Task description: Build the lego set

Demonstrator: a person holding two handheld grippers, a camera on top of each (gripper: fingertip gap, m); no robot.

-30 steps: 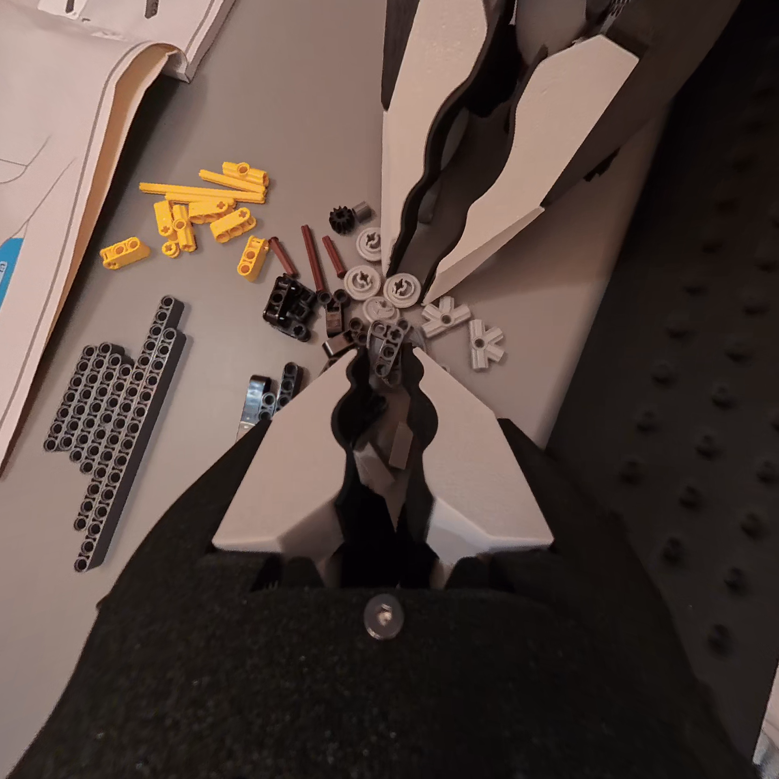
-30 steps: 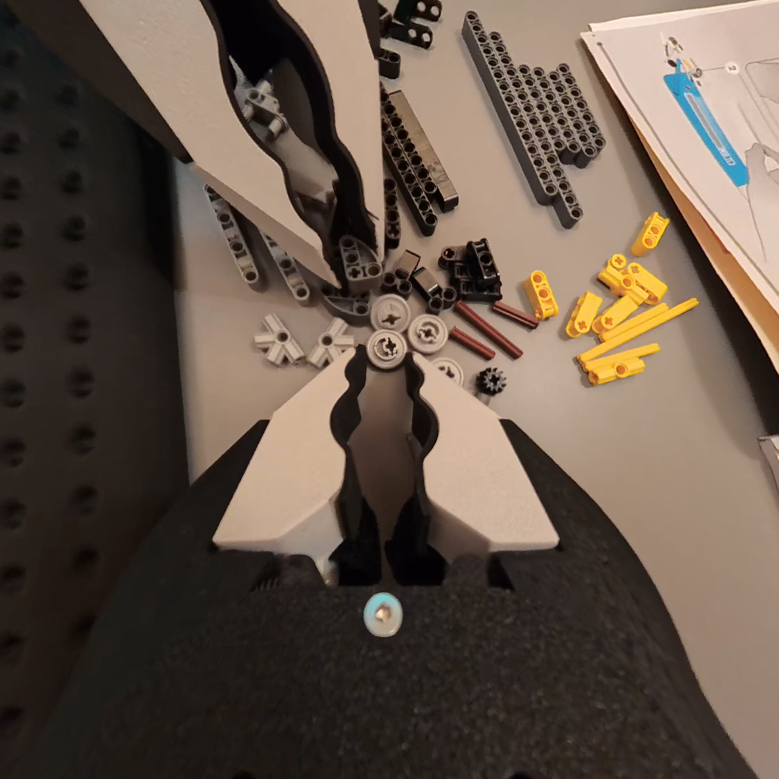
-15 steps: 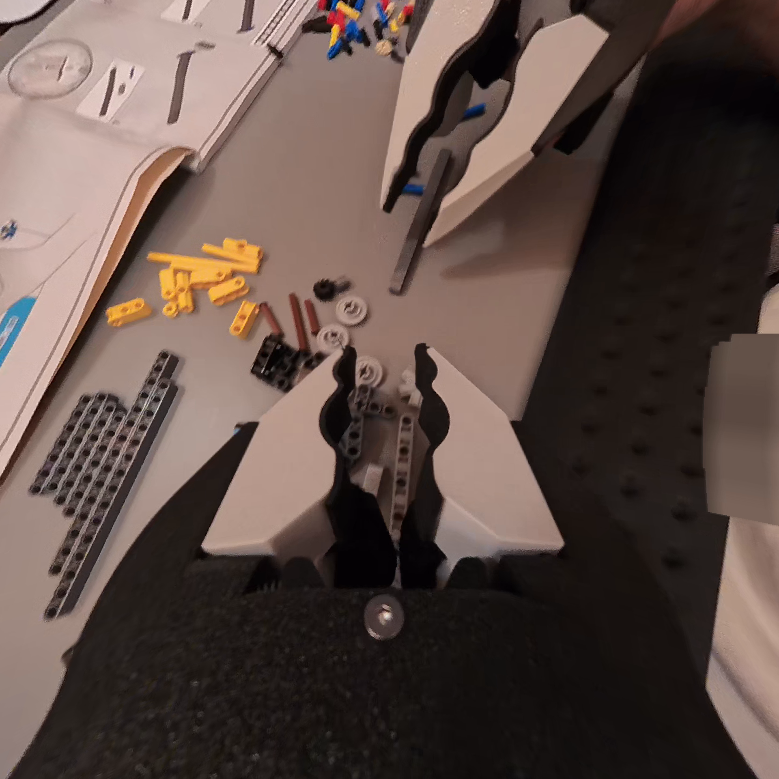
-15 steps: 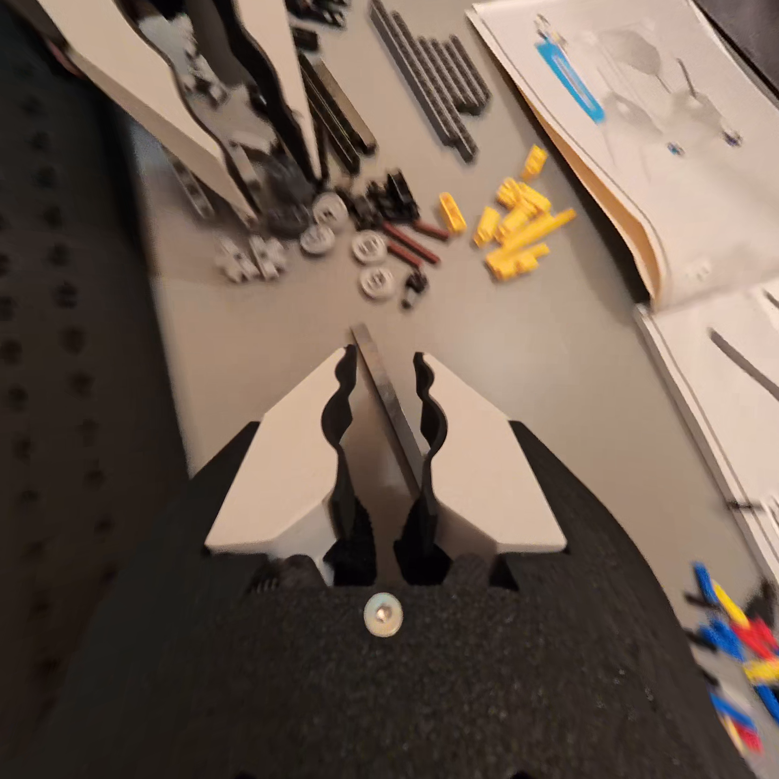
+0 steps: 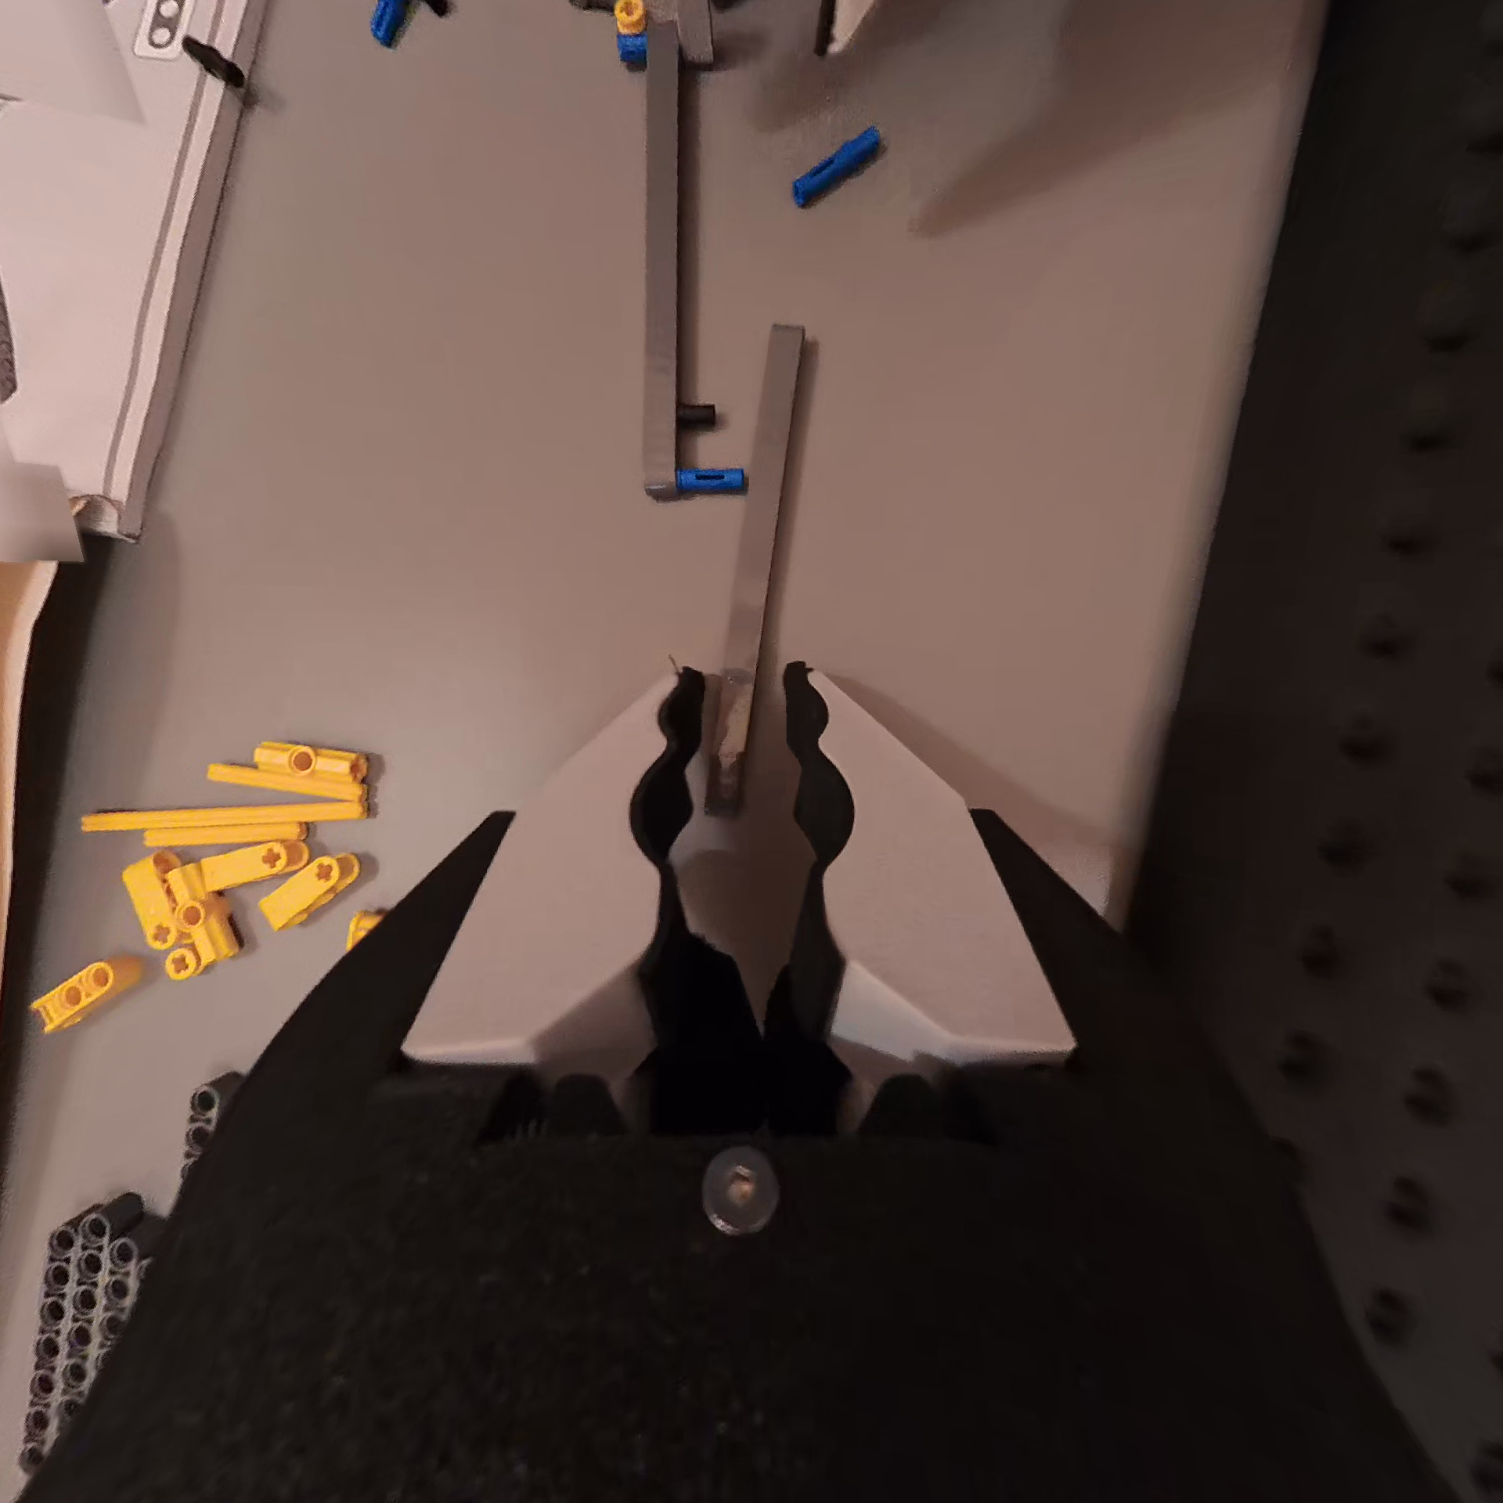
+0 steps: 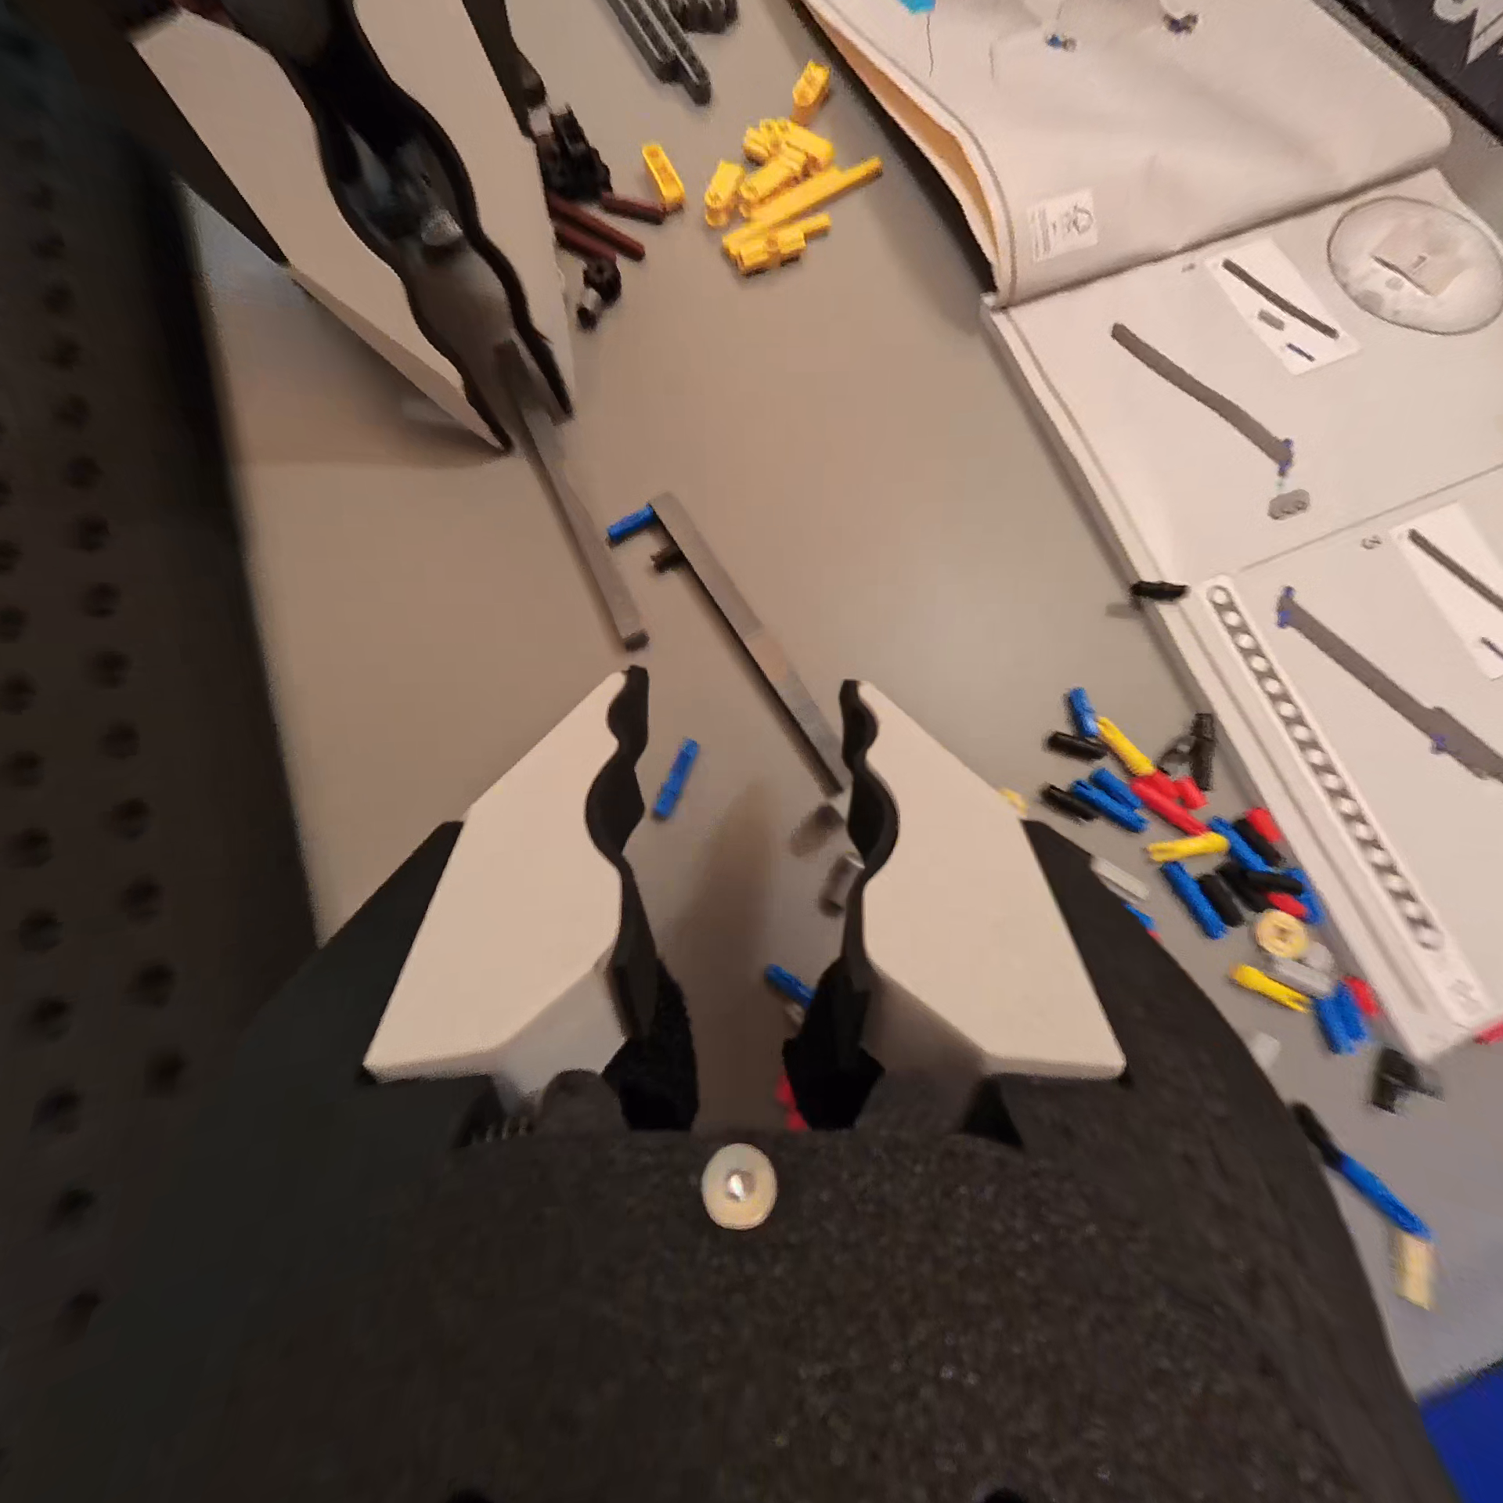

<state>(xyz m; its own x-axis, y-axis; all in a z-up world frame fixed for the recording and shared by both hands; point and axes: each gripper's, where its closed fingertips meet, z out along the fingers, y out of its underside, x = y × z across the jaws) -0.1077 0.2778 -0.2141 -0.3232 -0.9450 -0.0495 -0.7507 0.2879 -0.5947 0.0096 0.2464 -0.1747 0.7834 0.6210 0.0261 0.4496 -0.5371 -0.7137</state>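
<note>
Long grey lego beam [image 5: 760, 553] lying between left gripper [image 5: 736, 668] fingers.
Left jaws parted, gap either side; right gripper [image 6: 742, 677] wide open beside second grey beam [image 6: 744, 630], holding nothing.

Two long beams [image 5: 764, 520] [image 5: 663, 268] side by side on the table [image 5: 407, 407] — short pieces [image 5: 228, 854] far left, booklet [image 5: 106, 244] behind.

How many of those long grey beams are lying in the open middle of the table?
2. One long grey beam runs out from between the left gripper fingers. The other grey beam lies beside it, with blue and black pins in its side. More may be hidden.
</note>
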